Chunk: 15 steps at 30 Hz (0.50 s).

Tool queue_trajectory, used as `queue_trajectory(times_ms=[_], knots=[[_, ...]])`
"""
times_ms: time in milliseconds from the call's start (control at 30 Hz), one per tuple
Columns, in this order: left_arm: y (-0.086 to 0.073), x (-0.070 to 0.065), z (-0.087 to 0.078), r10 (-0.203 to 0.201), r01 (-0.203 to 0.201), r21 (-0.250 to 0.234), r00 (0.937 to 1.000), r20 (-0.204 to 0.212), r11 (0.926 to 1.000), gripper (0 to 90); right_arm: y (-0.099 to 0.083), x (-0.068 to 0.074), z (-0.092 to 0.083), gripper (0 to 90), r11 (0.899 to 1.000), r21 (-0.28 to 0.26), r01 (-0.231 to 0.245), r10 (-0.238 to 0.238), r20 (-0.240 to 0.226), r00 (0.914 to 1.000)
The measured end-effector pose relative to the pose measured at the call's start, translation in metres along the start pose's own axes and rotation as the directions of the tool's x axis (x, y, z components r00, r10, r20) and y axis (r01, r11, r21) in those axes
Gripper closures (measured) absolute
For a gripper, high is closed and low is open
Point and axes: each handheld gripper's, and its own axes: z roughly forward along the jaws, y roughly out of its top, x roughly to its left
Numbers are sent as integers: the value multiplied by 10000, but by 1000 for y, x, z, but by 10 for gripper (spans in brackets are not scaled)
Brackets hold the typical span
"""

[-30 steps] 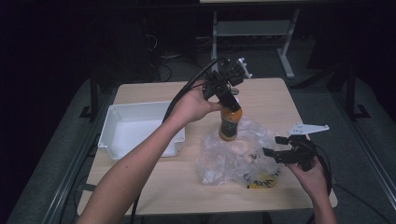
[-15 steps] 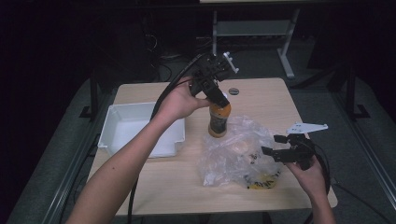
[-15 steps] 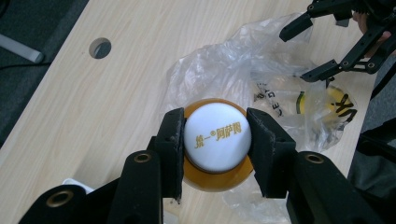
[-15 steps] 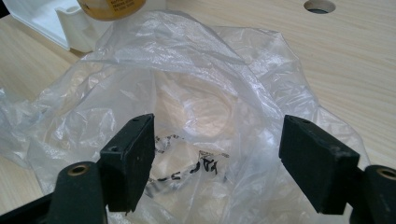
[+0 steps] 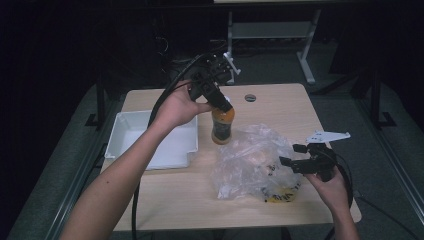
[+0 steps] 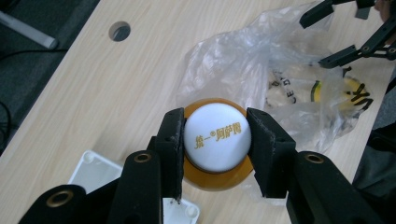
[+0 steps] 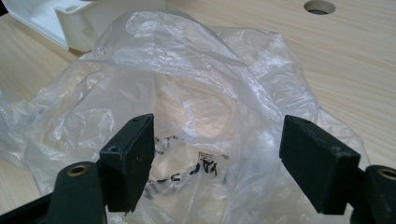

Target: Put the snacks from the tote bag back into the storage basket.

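Note:
An orange bottle (image 5: 222, 126) with a white cap (image 6: 217, 137) stands upright between the white tray and the plastic bag. My left gripper (image 5: 223, 106) comes down on it from above, shut on the cap; in the left gripper view the pads (image 6: 175, 135) press both sides of the cap. Whether the bottle's base touches the table I cannot tell. My right gripper (image 5: 289, 155) is open at the right side of the crumpled clear plastic bag (image 5: 252, 160). In the right gripper view its jaws stand wide apart around the bag (image 7: 187, 74) without pinching it.
A white tray (image 5: 125, 131) sits at the table's left, its corner (image 6: 88, 163) just under the bottle. The bag holds something yellow with black print (image 5: 280, 196). A round cable hole (image 5: 250, 97) lies at the table's far side. Dark floor surrounds the table.
My left gripper has carried the bottle to the left, away from the bag and towards the tray. The right gripper has stayed in place, still open.

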Motion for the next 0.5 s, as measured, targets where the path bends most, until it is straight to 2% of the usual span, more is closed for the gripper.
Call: queue_trajectory(times_ms=[167, 433, 500], knots=[[-6, 3, -3, -77, 80, 161, 9999, -155, 9998, 594, -1, 0, 0, 261, 10000, 37, 90, -90, 27, 10000], [-14, 6, -7, -324, 324, -12, 9989, -350, 9995, 594, -1, 1, -1, 261, 10000, 42, 35, -35, 28, 10000], [-16, 8, -7, -379, 382, 71, 9986, -380, 9992, 594, -1, 0, -1, 262, 10000, 39, 53, -54, 44, 10000]])
